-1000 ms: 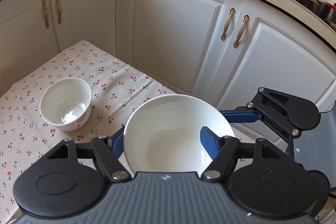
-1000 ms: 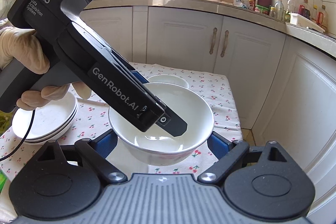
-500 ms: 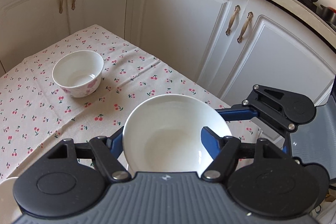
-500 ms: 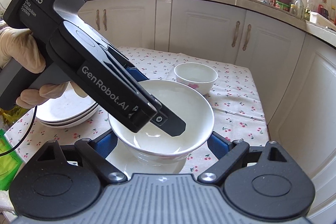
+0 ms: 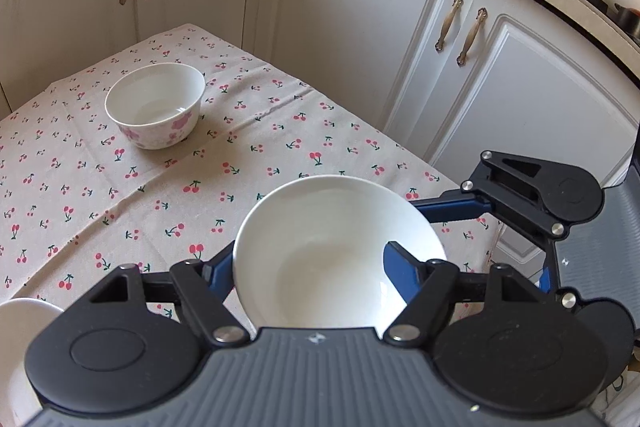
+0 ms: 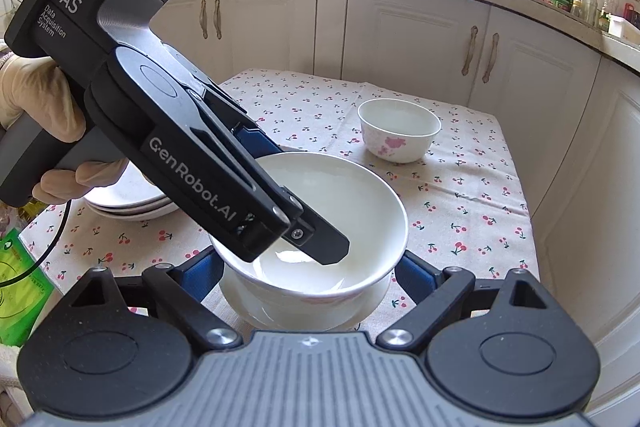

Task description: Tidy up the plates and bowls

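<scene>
A large white bowl (image 5: 320, 259) sits nested in a second white bowl (image 6: 304, 311) near the table's corner. My left gripper (image 5: 308, 255) straddles the upper bowl's (image 6: 352, 203) wall, one finger inside on its floor and one blue pad outside the rim, shut on it. My right gripper (image 6: 310, 273) flanks the lower bowl, its blue pads against both sides. One right finger (image 5: 452, 207) shows beside the upper bowl in the left wrist view. Whether the stack rests on the cloth is hidden. A small bowl with pink flowers (image 6: 400, 135) stands alone farther back.
A stack of white plates (image 6: 128, 199) lies on the cherry-print tablecloth (image 6: 460, 207) at the left, behind a gloved hand (image 6: 36, 99). A green packet (image 6: 20, 287) lies off the table's left edge. White cabinets (image 5: 360, 27) close in behind and to the right.
Both grippers have moved together with the bowls, inward over the table and slightly down. The flowered bowl has emerged from behind the large bowl, and the lower bowl shows more.
</scene>
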